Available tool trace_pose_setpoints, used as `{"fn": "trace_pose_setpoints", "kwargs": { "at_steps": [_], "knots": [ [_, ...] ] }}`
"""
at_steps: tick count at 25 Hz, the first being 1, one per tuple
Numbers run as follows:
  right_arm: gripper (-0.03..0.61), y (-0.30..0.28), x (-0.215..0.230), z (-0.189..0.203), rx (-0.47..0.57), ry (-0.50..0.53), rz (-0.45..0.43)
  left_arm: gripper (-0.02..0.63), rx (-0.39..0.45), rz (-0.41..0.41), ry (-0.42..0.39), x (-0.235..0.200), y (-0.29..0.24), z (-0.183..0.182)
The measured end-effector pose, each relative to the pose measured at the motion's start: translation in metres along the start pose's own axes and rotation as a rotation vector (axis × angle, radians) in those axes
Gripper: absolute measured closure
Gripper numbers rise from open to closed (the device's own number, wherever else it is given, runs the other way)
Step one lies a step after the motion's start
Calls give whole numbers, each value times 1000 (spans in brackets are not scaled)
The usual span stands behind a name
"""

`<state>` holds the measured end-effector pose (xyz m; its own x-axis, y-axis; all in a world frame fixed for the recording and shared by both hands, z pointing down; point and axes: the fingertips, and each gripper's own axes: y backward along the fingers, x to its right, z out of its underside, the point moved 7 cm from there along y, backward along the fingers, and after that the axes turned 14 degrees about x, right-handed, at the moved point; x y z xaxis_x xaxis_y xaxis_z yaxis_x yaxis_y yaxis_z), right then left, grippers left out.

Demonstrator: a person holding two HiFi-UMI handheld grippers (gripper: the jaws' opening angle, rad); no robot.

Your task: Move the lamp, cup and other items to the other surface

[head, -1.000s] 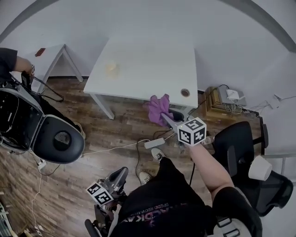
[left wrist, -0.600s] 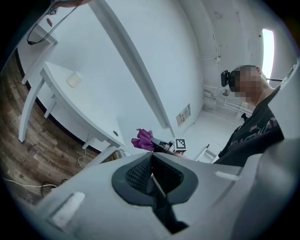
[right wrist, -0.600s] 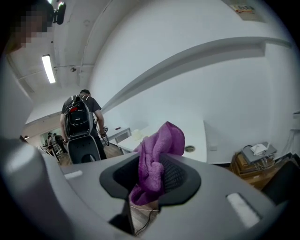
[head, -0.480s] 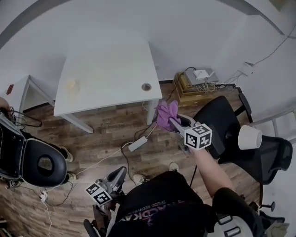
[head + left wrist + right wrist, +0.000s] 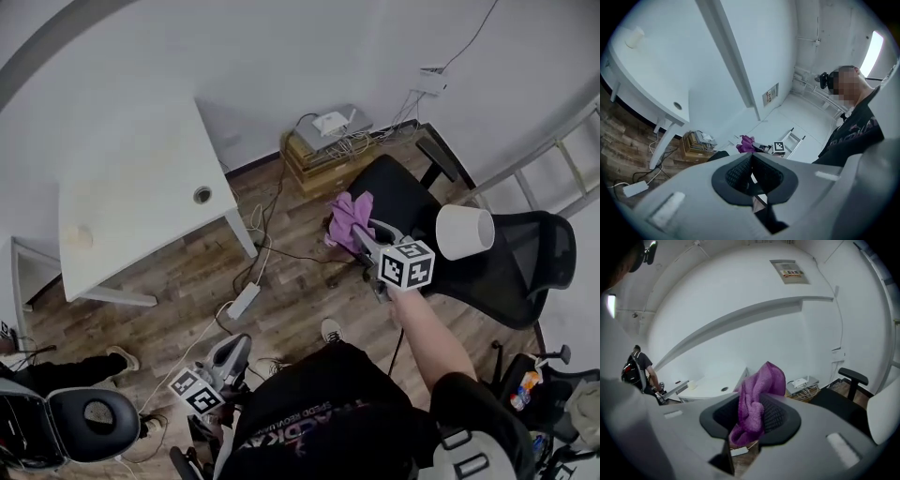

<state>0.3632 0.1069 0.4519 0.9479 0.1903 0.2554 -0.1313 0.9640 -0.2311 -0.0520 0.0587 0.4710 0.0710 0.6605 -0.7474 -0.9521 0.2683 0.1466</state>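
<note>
My right gripper (image 5: 367, 230) is shut on a purple cloth (image 5: 349, 214), held out over the seat of a black office chair (image 5: 412, 202). In the right gripper view the cloth (image 5: 757, 399) bunches between the pads and hangs out at both ends. A white shade-like cylinder (image 5: 464, 232) lies on the chair, just right of the gripper. My left gripper (image 5: 236, 343) hangs low by my leg, its jaws (image 5: 751, 161) shut on nothing. The white table (image 5: 131, 206) stands at the left with a pale cup (image 5: 80, 236) on it.
A wooden box with a router and cables (image 5: 323, 141) sits against the wall. A power strip (image 5: 243, 302) and cords lie on the wood floor. A ladder (image 5: 553, 159) leans at the right, and another chair (image 5: 89, 422) is at bottom left.
The view has swung right: the table slid to the left and the black chair came under my right gripper, which still carries the cloth. The left gripper stayed low.
</note>
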Motion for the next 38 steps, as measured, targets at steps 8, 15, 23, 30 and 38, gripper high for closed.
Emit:
{"fn": "trace_pose_setpoints", "kwargs": {
  "at_steps": [8, 15, 23, 30, 38],
  "knots": [
    [465, 36, 118, -7, -5, -29, 126, 618, -30, -2, 9, 27, -72, 49],
    [465, 32, 189, 3, -40, -34, 153, 618, -19, -58, 10, 41, -104, 87],
    [460, -4, 262, 78, -220, -25, 193, 618, -23, -139, 16, 51, -125, 112],
    [456, -18, 300, 139, -386, -31, 293, 618, -24, -196, 33, 52, -120, 118],
    [383, -21, 319, 163, -445, -94, 342, 618, -40, -195, 40, 50, -124, 119]
  ]
}}
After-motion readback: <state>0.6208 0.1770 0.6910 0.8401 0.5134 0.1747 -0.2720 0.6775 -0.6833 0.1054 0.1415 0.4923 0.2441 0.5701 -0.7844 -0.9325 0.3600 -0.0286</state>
